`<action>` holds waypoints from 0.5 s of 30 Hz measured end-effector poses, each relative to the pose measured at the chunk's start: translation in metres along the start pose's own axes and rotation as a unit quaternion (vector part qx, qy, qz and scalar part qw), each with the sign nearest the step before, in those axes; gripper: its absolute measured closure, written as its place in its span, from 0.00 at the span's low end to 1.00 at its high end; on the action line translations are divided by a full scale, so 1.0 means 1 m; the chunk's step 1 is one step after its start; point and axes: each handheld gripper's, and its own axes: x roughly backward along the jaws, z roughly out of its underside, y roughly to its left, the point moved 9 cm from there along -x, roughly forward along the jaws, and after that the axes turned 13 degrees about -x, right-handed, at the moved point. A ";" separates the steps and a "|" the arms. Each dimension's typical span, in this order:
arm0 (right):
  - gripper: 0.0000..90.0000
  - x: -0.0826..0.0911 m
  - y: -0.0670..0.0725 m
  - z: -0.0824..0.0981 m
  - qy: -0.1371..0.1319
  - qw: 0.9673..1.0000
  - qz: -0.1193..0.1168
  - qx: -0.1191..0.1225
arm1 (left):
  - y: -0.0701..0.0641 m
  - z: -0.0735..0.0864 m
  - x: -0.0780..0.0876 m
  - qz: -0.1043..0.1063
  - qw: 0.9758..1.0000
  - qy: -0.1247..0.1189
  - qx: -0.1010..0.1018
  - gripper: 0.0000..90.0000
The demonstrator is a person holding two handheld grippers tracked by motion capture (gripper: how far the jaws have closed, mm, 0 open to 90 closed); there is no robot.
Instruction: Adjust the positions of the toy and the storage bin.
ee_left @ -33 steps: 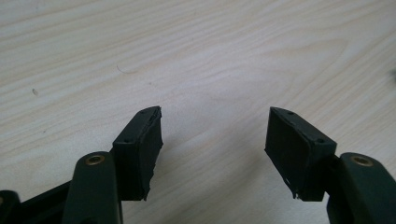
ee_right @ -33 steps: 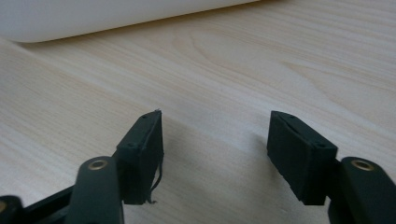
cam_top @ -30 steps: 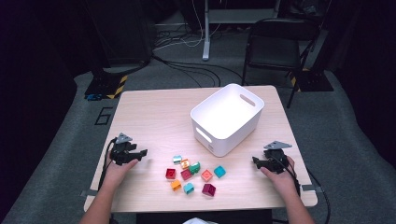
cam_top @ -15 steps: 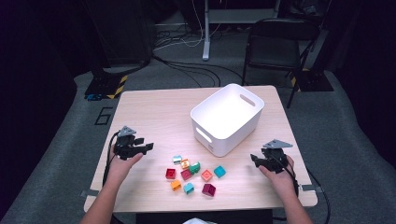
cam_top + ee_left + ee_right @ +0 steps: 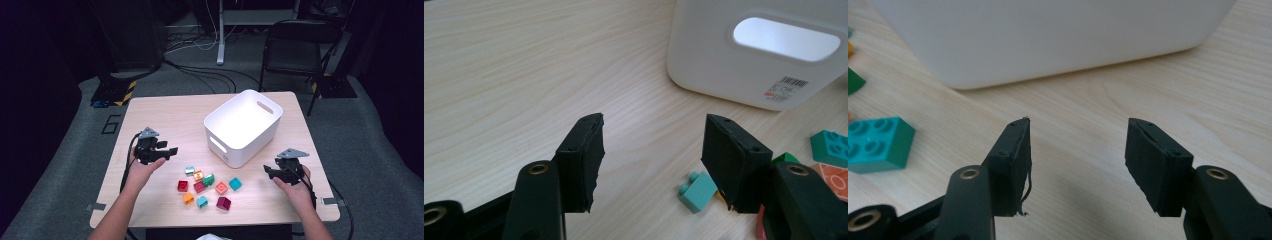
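Note:
Several small toy bricks (image 5: pixel 207 186) in red, orange, teal and green lie scattered near the table's front edge. My left gripper (image 5: pixel 170 150) hovers just left of them and points right. In the left gripper view my left gripper (image 5: pixel 653 127) stands open over bare wood; its jaws have just been opening, with nothing between them. A pale teal brick (image 5: pixel 696 189) lies beside the right jaw. My right gripper (image 5: pixel 267 173) sits right of the bricks and points left. In the right gripper view my right gripper (image 5: pixel 1079 131) is open and empty, with a teal brick (image 5: pixel 878 144) off to its left.
A white bin (image 5: pixel 243 127) with handle slots stands on the wooden table (image 5: pixel 165 120) behind the bricks; its wall (image 5: pixel 724 55) faces the left gripper and its side (image 5: pixel 1048 35) the right one. A folding chair (image 5: pixel 295 50) and cables are on the floor beyond.
The left hand has lifted and carried its gripper rightward and farther up the table, toward the bricks and bin. The right gripper has hardly shifted.

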 end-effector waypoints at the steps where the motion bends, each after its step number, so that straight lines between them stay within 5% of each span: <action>1: 0.48 0.000 0.003 -0.003 -0.002 1.000 -0.009 -0.002 | -0.001 -0.003 0.000 0.002 1.000 -0.004 -0.002 0.46; 6: 0.52 0.003 0.031 -0.017 -0.007 0.998 -0.061 0.000 | -0.001 -0.009 0.002 0.002 1.000 -0.002 -0.008 0.47; 15: 0.53 -0.006 0.057 -0.027 -0.003 0.997 -0.069 0.036 | -0.001 -0.012 0.003 0.004 1.000 0.000 -0.011 0.47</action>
